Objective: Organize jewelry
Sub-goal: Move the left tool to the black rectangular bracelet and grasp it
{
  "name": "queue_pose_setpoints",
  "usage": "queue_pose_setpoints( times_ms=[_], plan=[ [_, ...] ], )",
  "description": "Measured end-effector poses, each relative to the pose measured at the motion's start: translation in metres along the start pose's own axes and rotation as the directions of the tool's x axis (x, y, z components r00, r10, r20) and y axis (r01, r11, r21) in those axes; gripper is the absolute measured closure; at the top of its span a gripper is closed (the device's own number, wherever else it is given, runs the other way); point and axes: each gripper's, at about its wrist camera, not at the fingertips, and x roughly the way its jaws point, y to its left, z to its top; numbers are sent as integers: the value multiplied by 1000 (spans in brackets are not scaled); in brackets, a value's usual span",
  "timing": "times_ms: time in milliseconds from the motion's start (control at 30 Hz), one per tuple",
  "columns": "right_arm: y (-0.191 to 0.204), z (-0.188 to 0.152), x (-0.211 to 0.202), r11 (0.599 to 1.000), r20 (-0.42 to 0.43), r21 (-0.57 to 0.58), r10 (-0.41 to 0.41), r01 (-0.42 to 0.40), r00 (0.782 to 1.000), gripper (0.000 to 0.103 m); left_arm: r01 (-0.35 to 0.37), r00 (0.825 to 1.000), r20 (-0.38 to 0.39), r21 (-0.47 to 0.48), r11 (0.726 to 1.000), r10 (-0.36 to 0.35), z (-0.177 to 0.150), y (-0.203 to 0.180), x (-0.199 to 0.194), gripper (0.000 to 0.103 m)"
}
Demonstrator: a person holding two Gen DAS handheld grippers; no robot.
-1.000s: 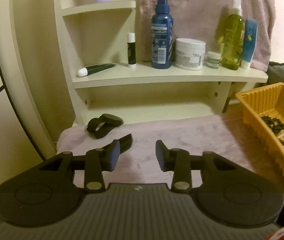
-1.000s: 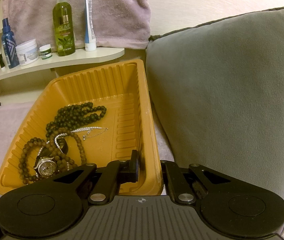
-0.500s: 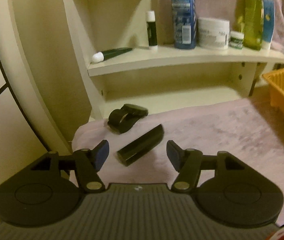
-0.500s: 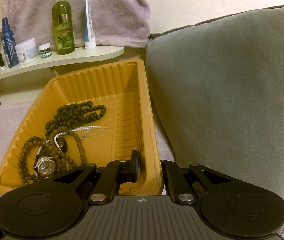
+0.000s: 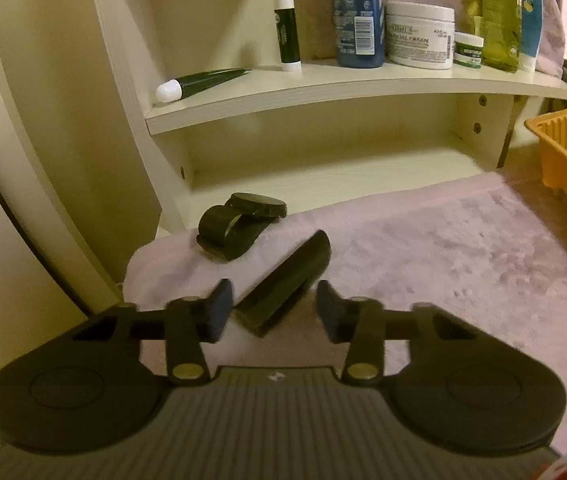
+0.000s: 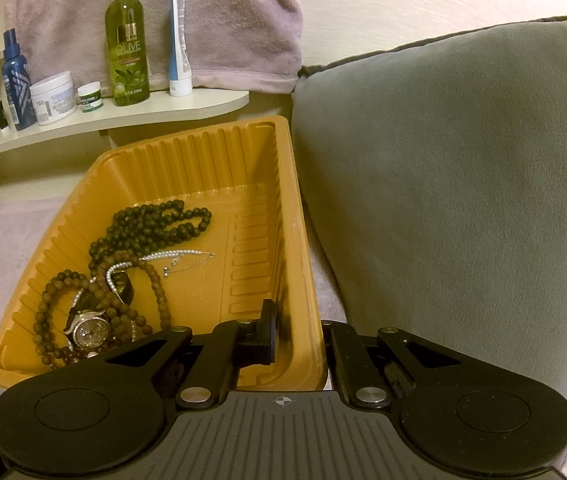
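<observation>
Left gripper point(image 5: 271, 310): jaws just narrowed around black strap point(image 5: 285, 288), seemingly not pinching yet.
Right gripper point(image 6: 299, 338): clamped on tray point(image 6: 203, 152) wall.
Risk: strap angled toward one o'clock, could squirt free.

A pale lilac plush cloth point(image 5: 423, 256) covers the surface. On it lie a black oblong case point(image 5: 287, 284), tilted diagonally, and near it a black strap-like item point(image 5: 239, 220), apart. The ribbed orange plastic tray point(image 6: 299, 240) rests at the cloth's right, just beside a grey cushion point(image 6: 463, 180). A cream wooden shelf point(image 5: 363, 88) behind carries bottles and jars.
</observation>
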Motion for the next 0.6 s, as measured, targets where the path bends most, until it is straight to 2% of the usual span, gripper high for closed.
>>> queue_pose_setpoints(
  times_ms=[33,233,333,433,600],
  plan=[
    [0,0,0,1000,0,0,0,0,1000,95,7,1000,0,-8,1000,-7,0,0,-2,74],
    [-2,0,0,1000,0,-4,1,-1,1000,95,27,1000,0,11,1000,-27,1,-2,2,74],
    [-2,0,0,1000,0,-4,0,0,1000,95,65,998,-27,37,997,-64,4,-8,6,75],
    [-2,-1,0,1000,0,-2,-1,1,1000,95,95,995,-19,57,994,-94,7,-17,4,75],
    [-2,0,0,1000,-1,-7,0,0,1000,95,59,998,-21,36,998,-58,9,-21,14,75]
  ],
)
